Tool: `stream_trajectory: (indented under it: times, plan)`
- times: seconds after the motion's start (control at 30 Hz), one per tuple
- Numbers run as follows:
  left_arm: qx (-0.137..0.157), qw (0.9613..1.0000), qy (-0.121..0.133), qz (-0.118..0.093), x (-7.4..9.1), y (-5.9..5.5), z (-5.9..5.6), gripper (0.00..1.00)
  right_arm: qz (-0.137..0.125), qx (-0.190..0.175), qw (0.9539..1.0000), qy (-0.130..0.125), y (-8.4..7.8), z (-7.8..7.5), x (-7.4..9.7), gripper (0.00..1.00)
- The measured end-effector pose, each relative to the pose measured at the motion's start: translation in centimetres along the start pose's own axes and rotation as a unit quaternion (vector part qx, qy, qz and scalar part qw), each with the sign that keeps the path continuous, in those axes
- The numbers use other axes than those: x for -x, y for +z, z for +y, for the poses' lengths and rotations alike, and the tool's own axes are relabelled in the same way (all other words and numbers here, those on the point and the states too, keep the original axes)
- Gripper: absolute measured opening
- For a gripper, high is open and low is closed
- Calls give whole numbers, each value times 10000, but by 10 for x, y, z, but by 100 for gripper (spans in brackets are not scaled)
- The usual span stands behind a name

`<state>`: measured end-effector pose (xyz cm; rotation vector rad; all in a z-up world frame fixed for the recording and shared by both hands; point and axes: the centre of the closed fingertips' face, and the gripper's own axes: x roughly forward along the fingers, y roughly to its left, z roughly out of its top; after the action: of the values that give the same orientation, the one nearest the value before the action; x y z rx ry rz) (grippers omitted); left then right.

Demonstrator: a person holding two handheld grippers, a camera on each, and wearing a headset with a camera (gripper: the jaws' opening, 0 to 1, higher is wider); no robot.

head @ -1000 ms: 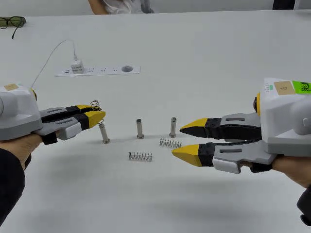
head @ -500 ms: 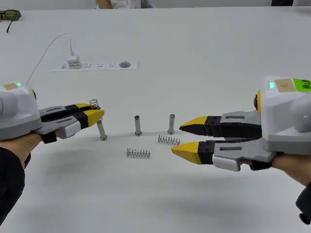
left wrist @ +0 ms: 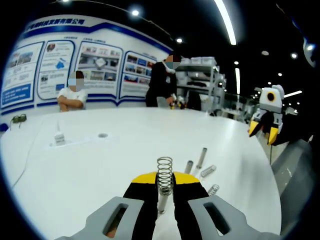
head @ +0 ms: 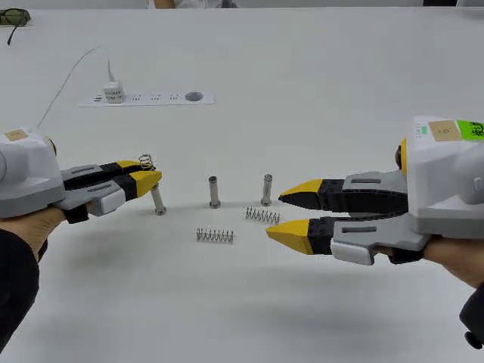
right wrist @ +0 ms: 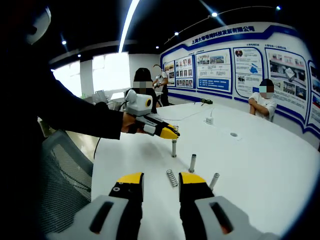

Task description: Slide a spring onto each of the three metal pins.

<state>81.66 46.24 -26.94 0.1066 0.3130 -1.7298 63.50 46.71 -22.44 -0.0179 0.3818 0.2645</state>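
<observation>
White Chinese characters ending in 有限公司 are carried on the blue band of the wall display (left wrist: 55, 22); its panel print is too small to be read. A tan sticker (head: 443, 131) and a green sticker (head: 470, 131) on the right gripper (head: 275, 215) bear marks that cannot be made out.

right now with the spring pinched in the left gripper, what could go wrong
1. The spring sticks up from the very tips of the left gripper; it could pop out or miss the left pin just below.
2. A low jaw might tip that pin.
3. The open right gripper sits close to a loose spring and the right pin; a nudge could scatter them.
</observation>
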Motion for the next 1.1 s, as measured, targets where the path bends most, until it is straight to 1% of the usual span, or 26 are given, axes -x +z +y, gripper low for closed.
stream_trajectory:
  times: [0.17, 0.33, 0.57, 0.77, 0.93, 1.1]
  plan:
    - [4, 10000, 0, -3, -1, -2, -1, 10, 0, -6, 10000, 13, 0, 0, 0, 29]
    - [-34, 10000, 24, -60, -2, -4, 0, 10, 10, -15, 10000, 26, -1, 1, -1, 29]
    - [-84, 9999, 50, -65, -2, -10, -1, 10, 25, -54, 10000, 34, -3, 0, -1, 29]
    - [-31, 9998, 87, -182, -1, -10, 0, 10, 46, -70, 10000, 52, -4, 1, -2, 29]
    - [-106, 9998, 80, -157, -1, -10, -3, 10, 56, -87, 9999, 57, -6, 1, -3, 29]
    - [-131, 9998, 101, -143, -1, -9, -2, 10, 70, -96, 9999, 71, -7, 2, -3, 29]
